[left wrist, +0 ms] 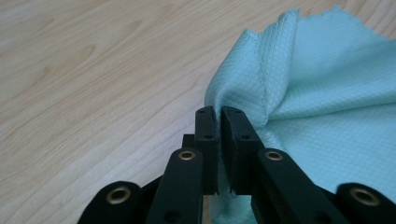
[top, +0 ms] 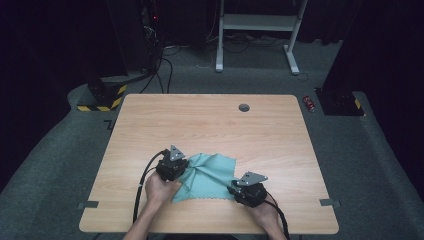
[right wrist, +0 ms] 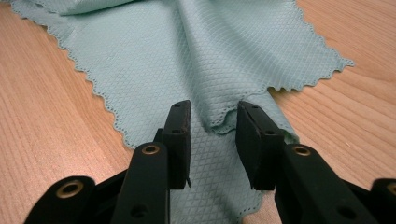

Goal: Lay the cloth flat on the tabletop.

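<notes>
While left tongs (left wrist: 218, 114) pinch waffle-weave cloth (left wrist: 327, 93), scalloped edge.

Light wooden table (top: 210, 125), pale grain, rounded corners, standing on grey carpet (top: 350, 165). Small round grey cap (top: 244, 107) set into the top near the far edge, middle. Teal cloth (top: 212, 175) lying crumpled toward the near edge, roughly central; waffle-textured weave and scalloped, zigzag-cut border clear in both gripper views. One raised fold running across the cloth (right wrist: 196, 56), one corner (right wrist: 338, 63) spread flat on the wood. At the cloth's left side, fabric (left wrist: 261, 79) drawn up off the table into a ridge. Strips of grey tape (top: 330, 202) just off the near corners, left and right
</notes>
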A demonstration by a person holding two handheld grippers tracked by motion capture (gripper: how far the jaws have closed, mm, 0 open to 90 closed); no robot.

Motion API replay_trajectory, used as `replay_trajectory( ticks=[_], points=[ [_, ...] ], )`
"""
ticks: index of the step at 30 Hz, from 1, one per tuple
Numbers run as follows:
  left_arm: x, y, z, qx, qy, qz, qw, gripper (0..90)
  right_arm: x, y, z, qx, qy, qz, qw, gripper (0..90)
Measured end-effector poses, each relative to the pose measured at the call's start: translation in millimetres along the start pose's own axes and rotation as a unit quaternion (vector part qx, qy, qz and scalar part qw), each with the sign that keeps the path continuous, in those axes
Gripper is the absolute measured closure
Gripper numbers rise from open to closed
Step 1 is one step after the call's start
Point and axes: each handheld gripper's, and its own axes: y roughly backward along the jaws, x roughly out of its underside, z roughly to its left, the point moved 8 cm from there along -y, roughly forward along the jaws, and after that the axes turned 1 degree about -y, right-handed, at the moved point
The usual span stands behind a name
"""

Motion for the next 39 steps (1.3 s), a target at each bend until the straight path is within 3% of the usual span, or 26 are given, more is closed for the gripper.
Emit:
replay_trajectory(
  ticks=[4,8,14,19,22,27,34,37,39],
  points=[
    [-0.4,6.6,2.3,-0.016,0.000,-0.011,0.9998,72.8,0.0,0.0,0.0,0.000,0.000,0.000,1.0000,65.7],
    [-9.1,17.7,-7.4,-0.009,-0.021,-0.044,0.9987,63.7,0.0,0.0,0.1,0.000,0.000,0.000,1.0000,65.7],
    [-6.9,7.9,-19.1,-0.001,-0.044,-0.021,0.9988,62.0,0.0,0.0,0.0,0.000,0.000,0.000,1.0000,65.7],
    [-6.3,-5.2,-21.0,-0.003,-0.038,-0.008,0.9992,62.1,0.0,0.0,0.0,0.000,0.000,0.000,1.0000,65.7],
    [-8.0,-10.0,-19.2,0.001,-0.022,-0.009,0.9997,66.6,0.0,0.0,0.0,0.000,0.000,0.000,1.0000,66.0],
    [-8.4,-11.8,-12.9,0.011,-0.006,-0.011,0.9999,88.3,0.0,0.0,0.0,0.001,0.000,0.000,1.0000,66.2],
    [-19.5,-4.5,-1.5,0.000,-0.018,-0.010,0.9998,89.5,0.0,0.0,0.0,0.001,-0.001,0.000,1.0000,66.2],
    [-24.2,-2.0,7.9,-0.010,-0.018,-0.011,0.9997,89.5,0.0,0.0,0.0,0.001,-0.001,0.000,1.0000,66.2],
    [-24.9,-2.2,17.5,-0.018,-0.008,-0.016,0.9997,89.5,0.0,0.0,0.0,0.001,-0.001,0.000,1.0000,66.2]
  ],
)
